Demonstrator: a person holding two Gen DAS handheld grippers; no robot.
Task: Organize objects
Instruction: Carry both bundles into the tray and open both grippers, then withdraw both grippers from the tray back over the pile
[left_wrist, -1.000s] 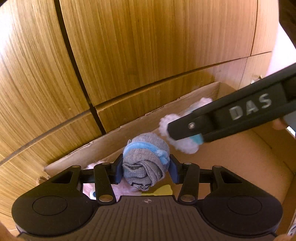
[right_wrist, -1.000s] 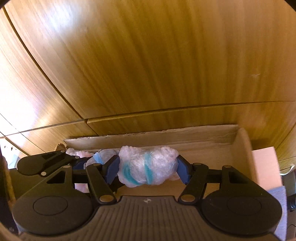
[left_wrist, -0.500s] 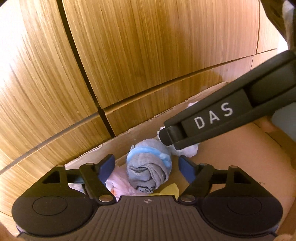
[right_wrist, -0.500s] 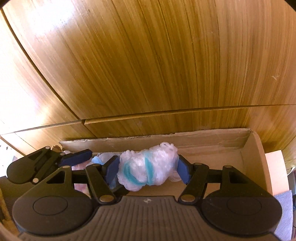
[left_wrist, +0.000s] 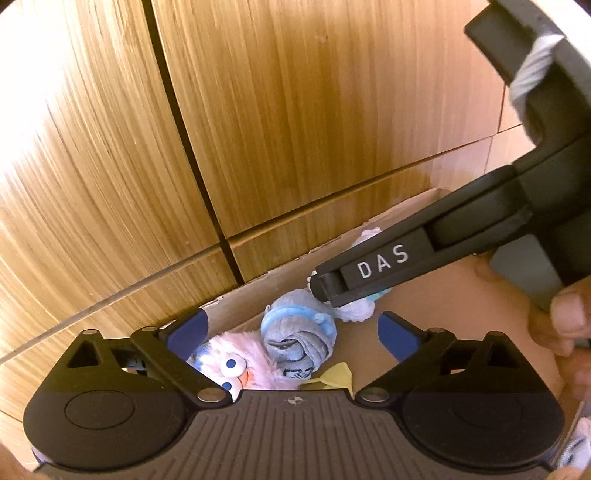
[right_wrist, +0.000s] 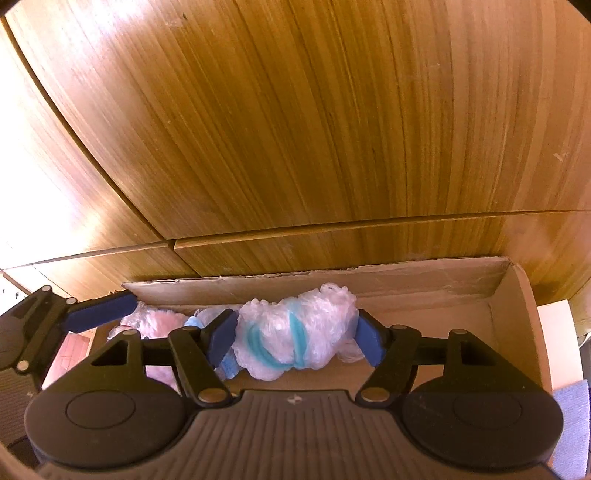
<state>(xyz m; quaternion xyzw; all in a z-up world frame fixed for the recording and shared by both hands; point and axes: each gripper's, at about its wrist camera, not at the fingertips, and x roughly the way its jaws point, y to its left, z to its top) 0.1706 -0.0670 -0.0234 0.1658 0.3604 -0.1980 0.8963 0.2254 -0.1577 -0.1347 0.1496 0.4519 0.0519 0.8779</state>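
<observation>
A rolled grey sock with a light-blue band (left_wrist: 299, 332) lies in the cardboard box (left_wrist: 443, 295). My left gripper (left_wrist: 291, 332) hovers over it with its jaws opening wide, and neither pad touches the roll. My right gripper (right_wrist: 295, 336) has a fluffy white bundle with turquoise stripes (right_wrist: 295, 332) between its blue pads. Those jaws are opening, though both pads still touch the bundle low inside the box (right_wrist: 406, 280). In the left wrist view the right gripper (left_wrist: 325, 291) reaches in from the right over that bundle (left_wrist: 354, 310).
A pink plush toy with big eyes (left_wrist: 236, 362) lies at the box's left end beside a yellow piece (left_wrist: 336, 376). Wooden cabinet fronts (left_wrist: 295, 110) rise right behind the box. A hand (left_wrist: 565, 321) holds the right gripper. A bluish cloth (right_wrist: 572, 417) lies outside the box at right.
My left gripper let go of the grey sock roll, opened wide and drew back upward. The roll now rests in the box. The right gripper sank lower into the box and widened slightly.
</observation>
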